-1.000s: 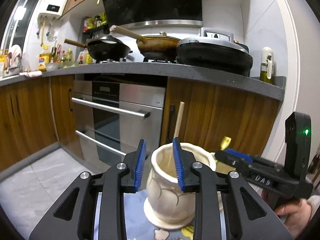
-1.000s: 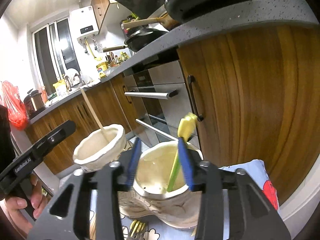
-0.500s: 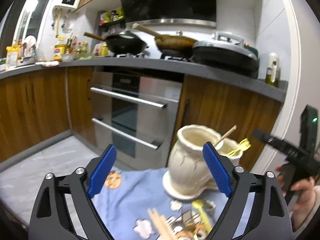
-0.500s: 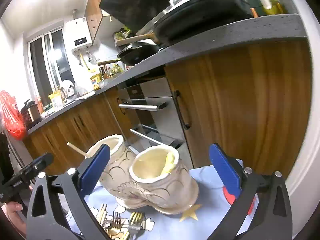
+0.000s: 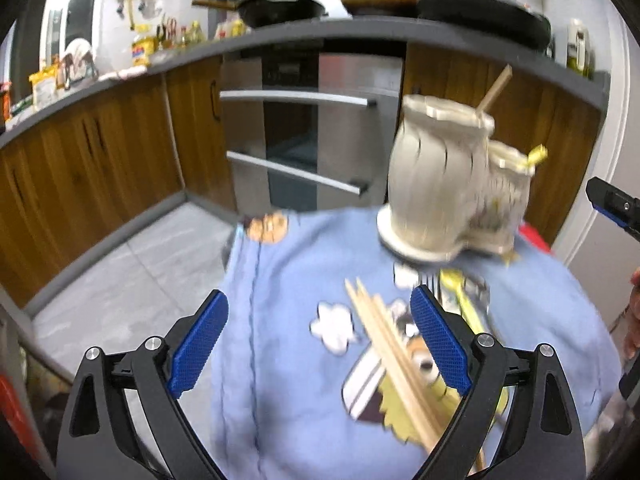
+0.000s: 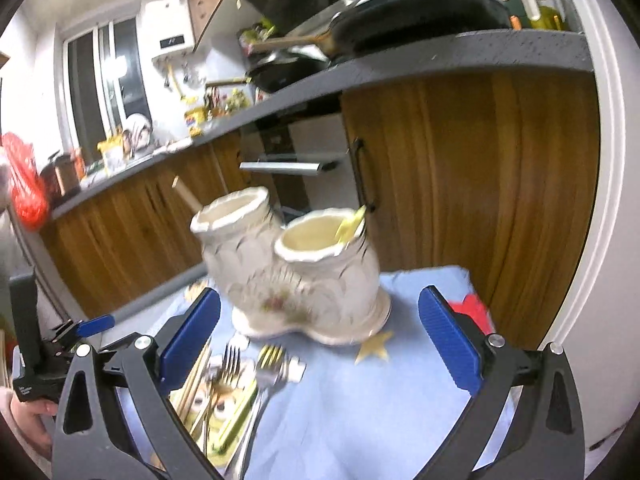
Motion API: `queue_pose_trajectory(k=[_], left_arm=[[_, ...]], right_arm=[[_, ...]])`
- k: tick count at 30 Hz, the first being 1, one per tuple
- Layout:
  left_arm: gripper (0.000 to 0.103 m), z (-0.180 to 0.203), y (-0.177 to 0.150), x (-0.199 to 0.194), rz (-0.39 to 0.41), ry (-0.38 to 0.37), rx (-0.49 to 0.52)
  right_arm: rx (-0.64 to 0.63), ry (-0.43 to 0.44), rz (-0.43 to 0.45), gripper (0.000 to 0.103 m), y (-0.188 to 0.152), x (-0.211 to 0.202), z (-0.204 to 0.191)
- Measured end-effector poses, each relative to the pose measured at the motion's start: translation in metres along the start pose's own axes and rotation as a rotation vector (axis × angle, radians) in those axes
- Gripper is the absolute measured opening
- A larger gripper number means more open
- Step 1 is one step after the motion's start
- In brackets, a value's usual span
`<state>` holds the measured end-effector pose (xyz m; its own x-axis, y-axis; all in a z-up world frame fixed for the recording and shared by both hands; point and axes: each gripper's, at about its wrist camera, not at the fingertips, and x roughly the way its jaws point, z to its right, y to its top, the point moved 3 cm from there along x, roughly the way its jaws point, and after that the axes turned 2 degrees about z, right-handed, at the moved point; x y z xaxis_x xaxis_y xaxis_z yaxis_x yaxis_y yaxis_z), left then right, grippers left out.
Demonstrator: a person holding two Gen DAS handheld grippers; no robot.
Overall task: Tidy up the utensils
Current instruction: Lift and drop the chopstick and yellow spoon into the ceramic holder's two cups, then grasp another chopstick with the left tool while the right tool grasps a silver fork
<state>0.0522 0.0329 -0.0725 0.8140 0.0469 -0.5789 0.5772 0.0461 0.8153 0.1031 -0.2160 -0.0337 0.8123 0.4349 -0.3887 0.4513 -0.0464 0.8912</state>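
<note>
A cream ceramic double holder (image 5: 436,184) stands at the far end of a blue cartoon cloth (image 5: 288,392). A wooden chopstick (image 5: 495,87) leans out of its taller pot, and a yellow utensil (image 5: 535,157) sticks out of the shorter one. My left gripper (image 5: 320,340) is open above the cloth, with a bundle of chopsticks (image 5: 394,354) lying just inside its right pad. My right gripper (image 6: 320,340) is open and holds nothing, well short of the holder (image 6: 308,276). Forks (image 6: 236,360) and more chopsticks (image 6: 196,376) lie at its lower left.
Wooden cabinets (image 5: 92,168) and an oven with steel handles (image 5: 296,98) stand behind the cloth. Pans sit on the grey counter (image 6: 460,52) above. The cloth's left edge drops to a tiled floor (image 5: 132,264). The left gripper's body (image 6: 44,360) is in the right wrist view, with a hand (image 6: 24,420) on it.
Both grippers went from nearly closed over the holder's pots to wide open and drew back. The chopstick and the yellow utensil stayed in the pots. The left gripper tipped down toward the cloth.
</note>
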Motion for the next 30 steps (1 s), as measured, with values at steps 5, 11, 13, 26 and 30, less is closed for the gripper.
queue_pose_trajectory(k=[5, 11, 13, 26, 30], left_arm=[[0.092, 0.004, -0.017, 0.004, -0.055, 0.006, 0.022], [0.088, 0.012, -0.027, 0.010, -0.135, 0.030, 0.046], [0.078, 0.015, -0.030, 0.013, -0.157, 0.023, 0.039], [0.025, 0.037, -0.035, 0.029, -0.235, -0.028, 0.018], [0.025, 0.037, -0.033, 0.032, -0.235, -0.026, 0.005]], right_arm=[[-0.046, -0.002, -0.072, 0.098, -0.022, 0.006, -0.012], [-0.039, 0.002, -0.136, 0.098, -0.039, 0.012, -0.014], [-0.037, 0.000, -0.147, 0.098, -0.041, 0.014, -0.014], [-0.082, -0.003, -0.183, 0.098, -0.053, 0.019, -0.019], [-0.092, -0.008, -0.195, 0.098, -0.055, 0.021, -0.020]])
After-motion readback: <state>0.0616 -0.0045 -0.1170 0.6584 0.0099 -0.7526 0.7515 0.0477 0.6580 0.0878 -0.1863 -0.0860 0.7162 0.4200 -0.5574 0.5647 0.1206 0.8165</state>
